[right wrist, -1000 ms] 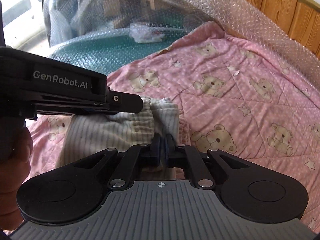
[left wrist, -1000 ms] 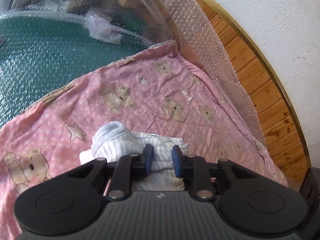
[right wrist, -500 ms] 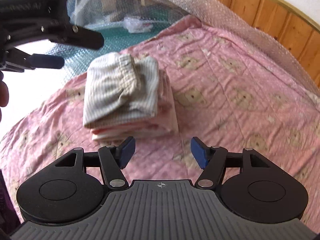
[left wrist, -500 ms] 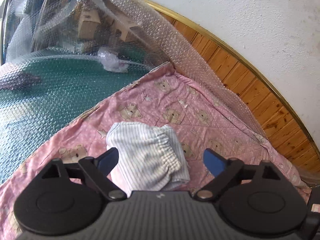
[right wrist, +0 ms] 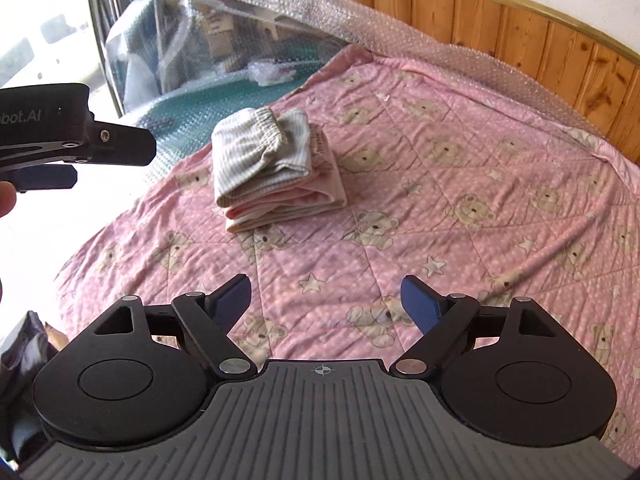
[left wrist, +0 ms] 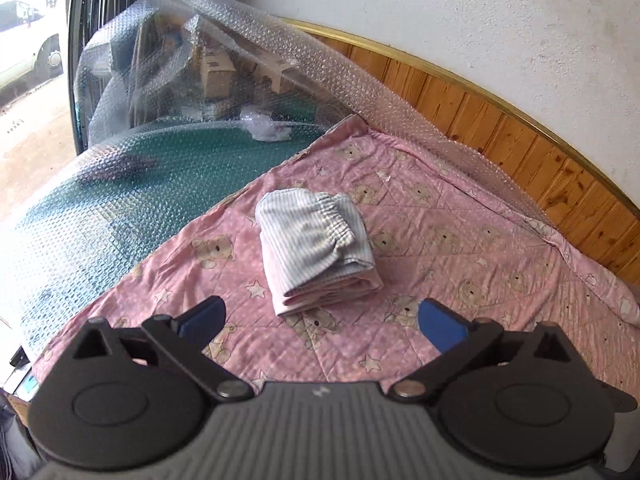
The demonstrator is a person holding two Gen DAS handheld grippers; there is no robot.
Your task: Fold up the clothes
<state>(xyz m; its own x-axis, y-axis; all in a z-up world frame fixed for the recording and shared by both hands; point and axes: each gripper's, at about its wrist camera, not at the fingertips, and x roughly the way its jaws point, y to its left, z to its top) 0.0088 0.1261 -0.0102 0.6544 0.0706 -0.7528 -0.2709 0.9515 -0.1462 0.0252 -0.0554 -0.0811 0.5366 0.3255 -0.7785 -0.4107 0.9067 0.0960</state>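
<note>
A folded pile of clothes (left wrist: 316, 248) lies on the pink bear-print quilt (left wrist: 460, 248) of the bed, toward its far left. The left claw (left wrist: 322, 322) and right claw (right wrist: 324, 300) are both spreading wide, empty, near the quilt's front edge, well apart from the pile.

Pink bear quilt (left wrist: 460, 248) — bubble wrap (left wrist: 100, 208), wooden headboard (left wrist: 520, 136)

The only readable lettering stands on the side of the black plastic left gripper (right wrist: 48, 178), seen at the left edge of the right wrist view: white letters "bot.AI", the start cut off by the frame. Nothing else carries legible text.
</note>
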